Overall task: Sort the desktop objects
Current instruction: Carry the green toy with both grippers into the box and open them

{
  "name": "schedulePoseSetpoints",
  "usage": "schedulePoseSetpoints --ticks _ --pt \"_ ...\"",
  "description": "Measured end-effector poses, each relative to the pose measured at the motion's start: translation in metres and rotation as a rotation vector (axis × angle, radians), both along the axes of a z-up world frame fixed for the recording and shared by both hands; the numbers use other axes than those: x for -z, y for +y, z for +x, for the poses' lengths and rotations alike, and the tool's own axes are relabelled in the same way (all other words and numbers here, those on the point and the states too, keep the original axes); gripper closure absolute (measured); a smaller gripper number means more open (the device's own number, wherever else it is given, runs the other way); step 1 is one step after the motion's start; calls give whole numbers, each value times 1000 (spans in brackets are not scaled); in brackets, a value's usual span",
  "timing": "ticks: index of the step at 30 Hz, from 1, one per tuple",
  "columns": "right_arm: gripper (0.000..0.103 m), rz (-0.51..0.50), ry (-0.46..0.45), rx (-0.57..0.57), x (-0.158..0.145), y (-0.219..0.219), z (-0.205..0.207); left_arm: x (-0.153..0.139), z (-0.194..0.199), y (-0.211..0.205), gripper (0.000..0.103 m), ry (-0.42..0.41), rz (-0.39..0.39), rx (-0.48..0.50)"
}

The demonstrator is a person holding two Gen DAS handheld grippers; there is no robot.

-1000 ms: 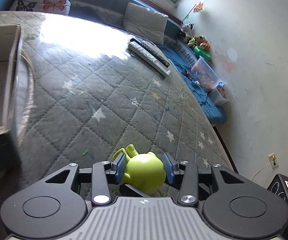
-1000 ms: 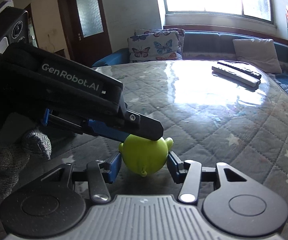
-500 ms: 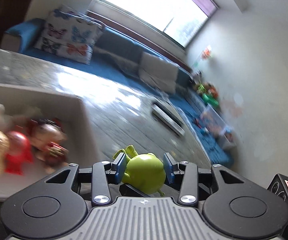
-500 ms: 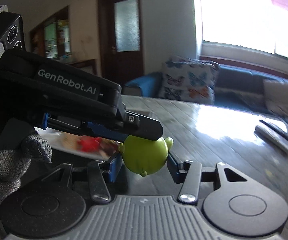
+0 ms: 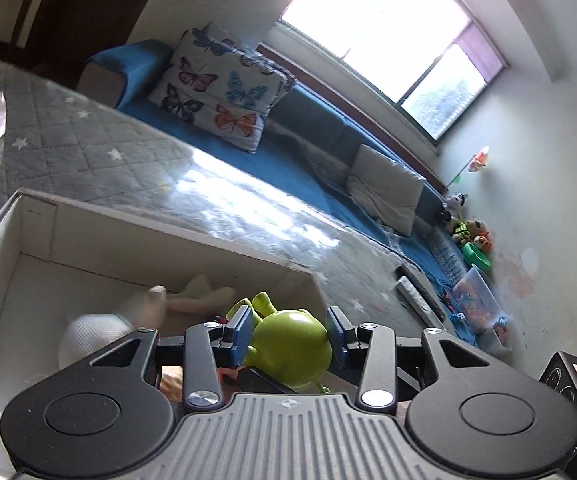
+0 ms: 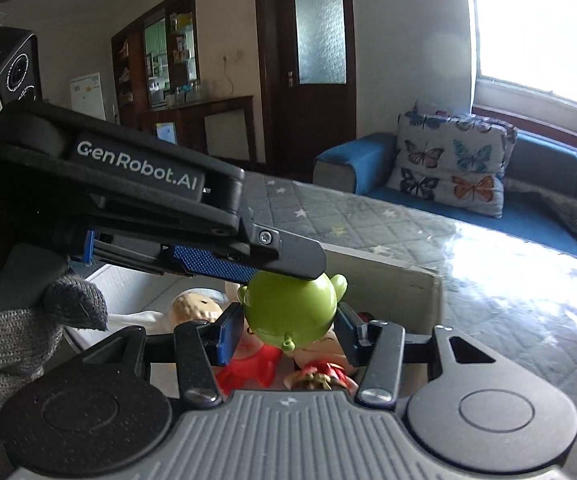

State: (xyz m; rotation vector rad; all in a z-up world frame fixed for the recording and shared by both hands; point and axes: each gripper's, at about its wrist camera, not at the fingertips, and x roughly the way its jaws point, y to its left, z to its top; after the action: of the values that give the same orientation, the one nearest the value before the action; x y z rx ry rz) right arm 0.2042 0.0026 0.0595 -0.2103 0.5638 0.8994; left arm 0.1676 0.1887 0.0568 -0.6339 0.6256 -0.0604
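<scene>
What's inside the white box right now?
The box holds a red figure, a round-headed doll and pale plush; the green toy and tongs cover the rest.

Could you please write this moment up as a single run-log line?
phase: carry to box | held: green toy | left gripper: shut on toy | right gripper: shut on toy | position: over white box | release: not yet

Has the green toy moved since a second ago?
Yes. The green toy, then over the quilted table, now hangs over the white box, beside the figures inside.
</scene>
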Motion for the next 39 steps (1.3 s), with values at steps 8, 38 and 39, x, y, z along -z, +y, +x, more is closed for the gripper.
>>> schedulePoseSetpoints --ticks 8,38,39 --pt "53 -44 29 -6 17 3 -5 17 -2 -3 60 29 -7 33" --pt "54 -28 62 -11 19 -24 -44 19 -41 -14 62 61 77 40" --pt "53 -22 56 -5 18 -27 -46 17 -45 -14 62 54 83 37"
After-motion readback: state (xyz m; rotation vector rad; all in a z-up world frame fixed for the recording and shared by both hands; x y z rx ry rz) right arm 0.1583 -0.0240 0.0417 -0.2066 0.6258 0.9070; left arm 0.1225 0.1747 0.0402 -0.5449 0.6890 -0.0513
